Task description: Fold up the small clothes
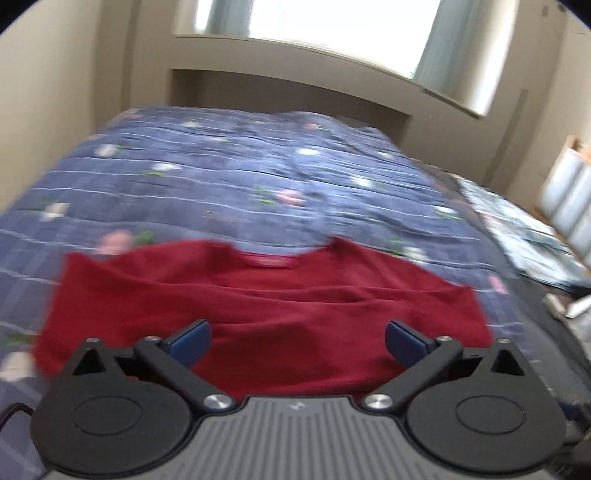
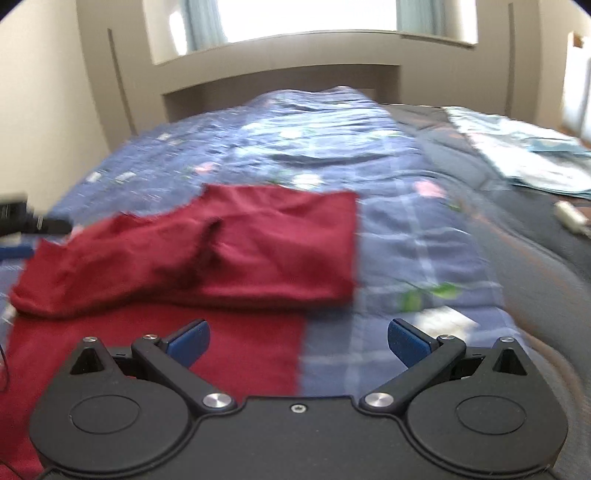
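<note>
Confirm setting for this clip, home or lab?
Home, most likely a bedroom: a bed under a blue floral plaid quilt, a curtained window above the headboard end, and a red shirt laid out on the quilt.

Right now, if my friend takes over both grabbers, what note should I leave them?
Left gripper: fingers wide open, nothing held, above the red shirt.
Right gripper: fingers wide open, nothing held, over the shirt's right edge.
The shirt lies on the blue floral bedspread, collar pointing away.
Done: a sleeve seems folded over the body.
Left: the remaining folds and tidying; pictures are blurry, so check first.
</note>
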Demonstrator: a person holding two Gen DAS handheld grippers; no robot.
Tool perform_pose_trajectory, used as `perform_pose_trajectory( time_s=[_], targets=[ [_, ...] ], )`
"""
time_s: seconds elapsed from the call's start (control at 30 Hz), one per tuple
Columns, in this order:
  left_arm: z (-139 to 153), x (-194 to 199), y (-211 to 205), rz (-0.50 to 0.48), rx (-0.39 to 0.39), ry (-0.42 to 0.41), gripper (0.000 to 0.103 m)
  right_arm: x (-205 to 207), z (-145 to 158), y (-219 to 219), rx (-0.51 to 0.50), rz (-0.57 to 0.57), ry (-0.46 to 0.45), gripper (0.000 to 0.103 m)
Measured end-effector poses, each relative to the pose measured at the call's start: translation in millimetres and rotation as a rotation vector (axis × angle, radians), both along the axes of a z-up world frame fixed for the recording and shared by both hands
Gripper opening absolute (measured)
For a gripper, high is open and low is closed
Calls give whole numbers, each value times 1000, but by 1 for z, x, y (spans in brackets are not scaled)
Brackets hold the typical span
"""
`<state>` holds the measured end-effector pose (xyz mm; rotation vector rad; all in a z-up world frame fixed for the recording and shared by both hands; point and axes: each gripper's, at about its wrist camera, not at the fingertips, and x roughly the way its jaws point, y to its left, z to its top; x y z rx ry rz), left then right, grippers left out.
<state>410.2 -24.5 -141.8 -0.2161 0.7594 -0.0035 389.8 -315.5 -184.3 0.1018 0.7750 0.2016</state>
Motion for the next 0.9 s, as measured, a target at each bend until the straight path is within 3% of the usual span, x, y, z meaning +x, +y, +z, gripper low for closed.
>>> perform_pose_trajectory(
  time_s=[0.13,0.33,0.47,0.67,0.77,0.9],
  targets=[
    [4,-18,49,111,72,17,103,32,5,19,84,82,8,102],
    [-10,-49,119,171,211,45,103,86,-4,46,158,125,72,84],
    [-36,-59,149,99,328,83,103,105,-11,65,137,138,119,67],
    [-67,-55,155,-49,472,49,98,109,-21,83,57,134,163,57],
    [-75,-51,154,-90,504,38,91,110,-21,85,41,119,161,52],
    [-71,-47,155,-138,475,-22,75,112,-20,86,39,90,167,43]
  ],
)
